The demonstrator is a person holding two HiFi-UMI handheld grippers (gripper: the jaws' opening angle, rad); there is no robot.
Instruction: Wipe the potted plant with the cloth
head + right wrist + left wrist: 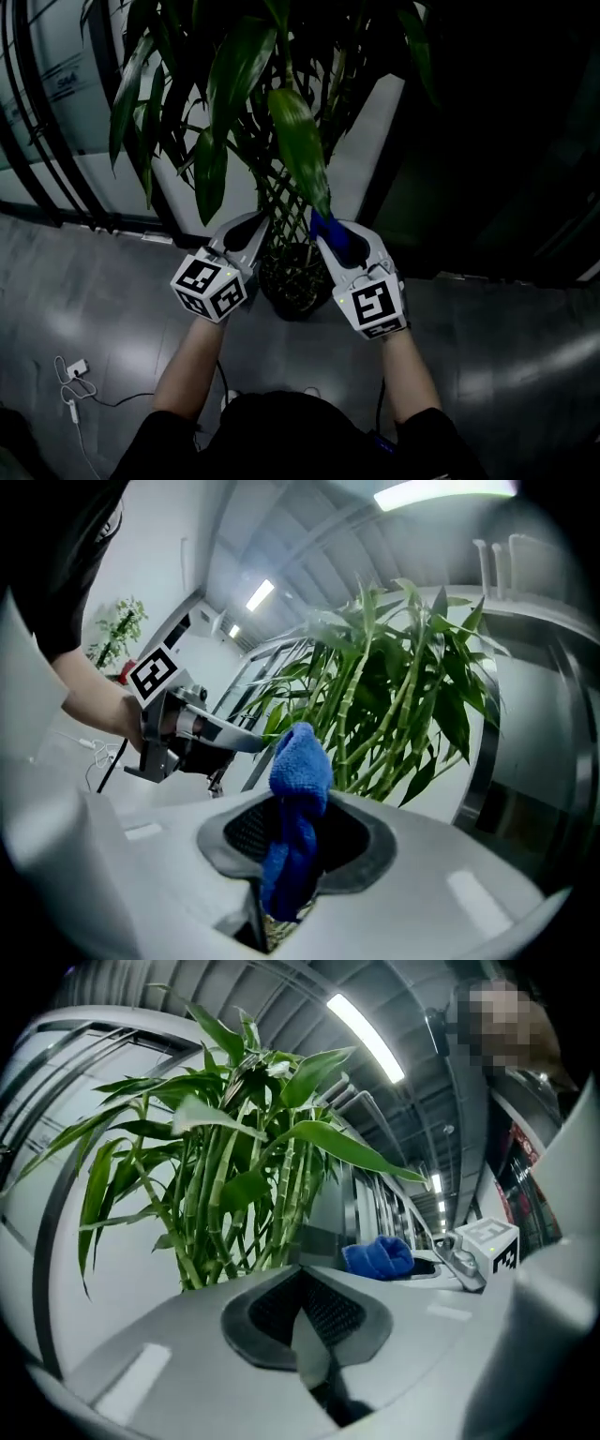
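The potted plant point(272, 103) has long green leaves on plaited stalks and stands in a dark round pot point(295, 281) on the floor in front of me. My right gripper point(330, 234) is shut on a blue cloth point(327, 227), just under a big drooping leaf point(302, 150). In the right gripper view the cloth point(300, 789) sticks up from between the jaws, with the stalks point(394, 714) beyond it. My left gripper point(255, 225) is shut on nothing, close to the stalks on the pot's left. In its own view the green stalks point(234, 1213) rise just ahead, and the cloth point(379, 1256) shows to the right.
A white cable with a plug point(75, 373) lies on the grey floor at the left. Glass panes in dark frames point(56, 122) stand behind the plant, and a dark wall panel point(497, 141) fills the right side.
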